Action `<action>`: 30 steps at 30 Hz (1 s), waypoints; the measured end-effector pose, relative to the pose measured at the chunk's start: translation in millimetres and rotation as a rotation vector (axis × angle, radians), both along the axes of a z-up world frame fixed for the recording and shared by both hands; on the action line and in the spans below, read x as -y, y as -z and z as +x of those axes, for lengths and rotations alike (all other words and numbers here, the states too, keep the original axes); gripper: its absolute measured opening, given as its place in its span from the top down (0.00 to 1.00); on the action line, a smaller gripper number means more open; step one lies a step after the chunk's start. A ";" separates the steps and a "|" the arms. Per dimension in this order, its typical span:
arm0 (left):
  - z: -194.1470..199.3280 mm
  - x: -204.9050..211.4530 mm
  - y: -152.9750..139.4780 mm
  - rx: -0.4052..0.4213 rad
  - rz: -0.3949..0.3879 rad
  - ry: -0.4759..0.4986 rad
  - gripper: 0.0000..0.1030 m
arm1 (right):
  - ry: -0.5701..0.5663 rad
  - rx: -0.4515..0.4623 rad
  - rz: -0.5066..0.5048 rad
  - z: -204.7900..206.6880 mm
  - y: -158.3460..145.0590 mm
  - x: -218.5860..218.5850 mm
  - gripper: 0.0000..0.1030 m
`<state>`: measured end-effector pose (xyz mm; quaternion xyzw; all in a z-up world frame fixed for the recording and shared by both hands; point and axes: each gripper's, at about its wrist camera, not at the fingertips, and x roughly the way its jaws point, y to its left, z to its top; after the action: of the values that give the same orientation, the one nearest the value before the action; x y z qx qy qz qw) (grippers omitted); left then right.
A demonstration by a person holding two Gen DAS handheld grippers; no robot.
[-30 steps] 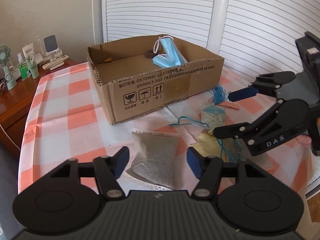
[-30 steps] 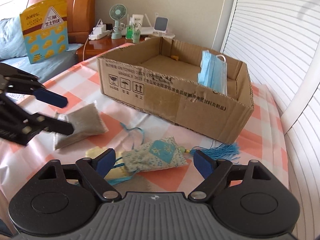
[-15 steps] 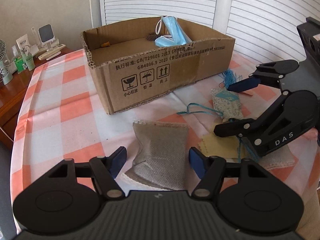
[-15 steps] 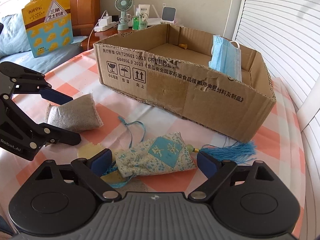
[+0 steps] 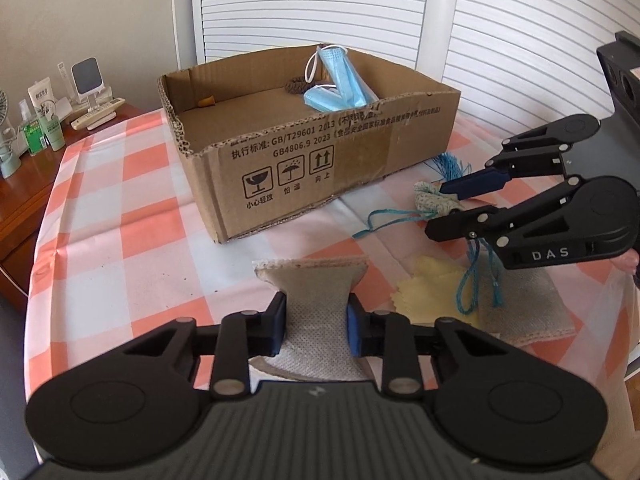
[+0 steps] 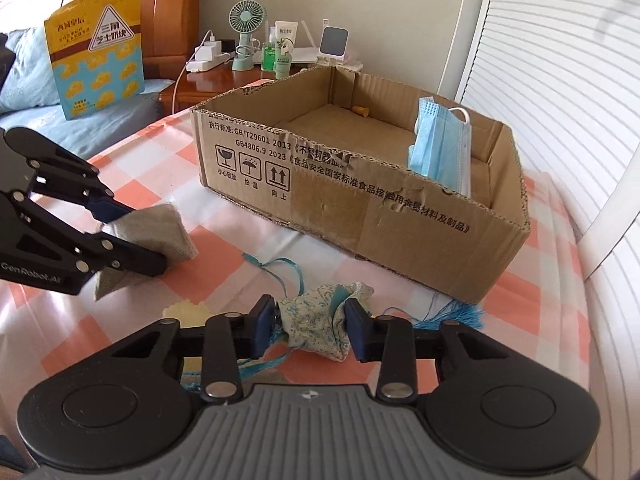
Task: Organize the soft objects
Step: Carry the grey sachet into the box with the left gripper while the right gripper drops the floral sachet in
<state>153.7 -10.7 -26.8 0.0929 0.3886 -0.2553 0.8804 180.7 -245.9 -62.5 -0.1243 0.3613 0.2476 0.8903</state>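
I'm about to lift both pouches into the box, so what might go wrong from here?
The floral sachet trails a blue cord and a tassel on the tablecloth; either may snag the cardboard box rim. The right gripper and left gripper are closing, bunching the sachet and the grey pouch, which could slip.

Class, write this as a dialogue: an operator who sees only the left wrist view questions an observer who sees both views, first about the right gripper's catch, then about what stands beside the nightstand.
Operator: Are both pads of the right gripper on the floral sachet? My view shows it side-on.
Observer: Yes. Its jaws are closing, with the floral sachet bunched up between both pads.
Operator: What is beside the nightstand, out of my view?
Observer: A bed, with a yellow snack bag standing against its headboard.
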 end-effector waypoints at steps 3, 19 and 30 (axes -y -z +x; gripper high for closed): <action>-2.7 -1.6 -6.5 0.004 -0.005 -0.001 0.74 | 0.003 0.016 -0.025 -3.7 -1.8 -0.6 0.63; -11.8 5.4 -66.7 0.057 0.014 0.088 0.74 | 0.005 0.119 -0.006 -35.8 -47.0 16.4 0.64; 64.2 32.1 -117.7 0.130 0.038 0.087 0.74 | -0.028 0.254 -0.023 -43.6 -102.9 20.3 0.64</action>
<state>217.8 -42.8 90.9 0.1425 0.3311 -0.2794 0.8899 137.0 -266.2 40.4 -0.1701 0.2469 0.2383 0.9237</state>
